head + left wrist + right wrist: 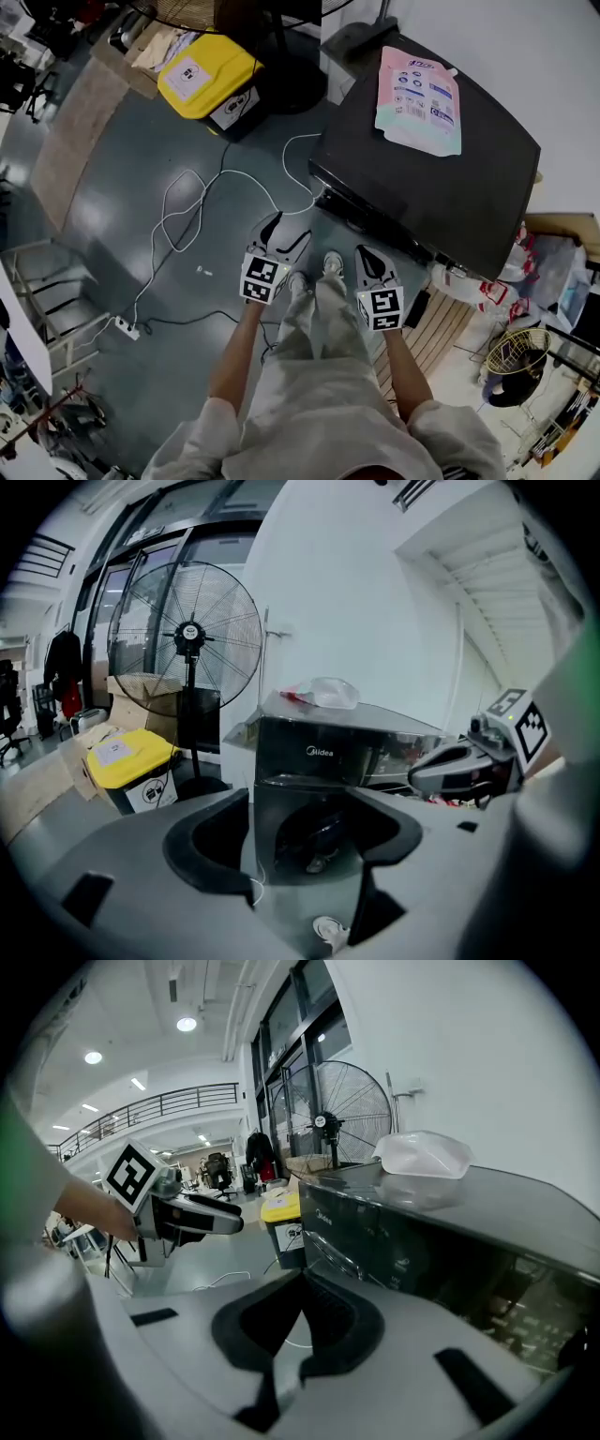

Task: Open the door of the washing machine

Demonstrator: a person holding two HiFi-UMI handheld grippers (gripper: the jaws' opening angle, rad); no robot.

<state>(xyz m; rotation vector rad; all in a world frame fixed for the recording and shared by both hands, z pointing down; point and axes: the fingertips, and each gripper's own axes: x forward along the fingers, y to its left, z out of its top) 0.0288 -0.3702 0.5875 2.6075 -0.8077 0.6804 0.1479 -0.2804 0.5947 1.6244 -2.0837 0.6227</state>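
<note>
The black washing machine [441, 169] stands at the upper right of the head view, a pink detergent pouch [419, 98] lying on its top. In the left gripper view its front [319, 752] faces me, and the round door [314, 841] looks closed. My left gripper [286, 230] hovers over the floor short of the machine's front, open with nothing held [309, 803]. Beside it, my right gripper [364, 251] is shut and empty [302, 1279], with the machine's side [403, 1241] to its right.
White cables [187, 211] and a power strip [127, 328] lie on the grey floor. A yellow-lidded bin [208, 75] and a standing fan [187, 635] are left of the machine. Bags and a basket [516, 356] crowd the right. The person's feet [314, 272] are between the grippers.
</note>
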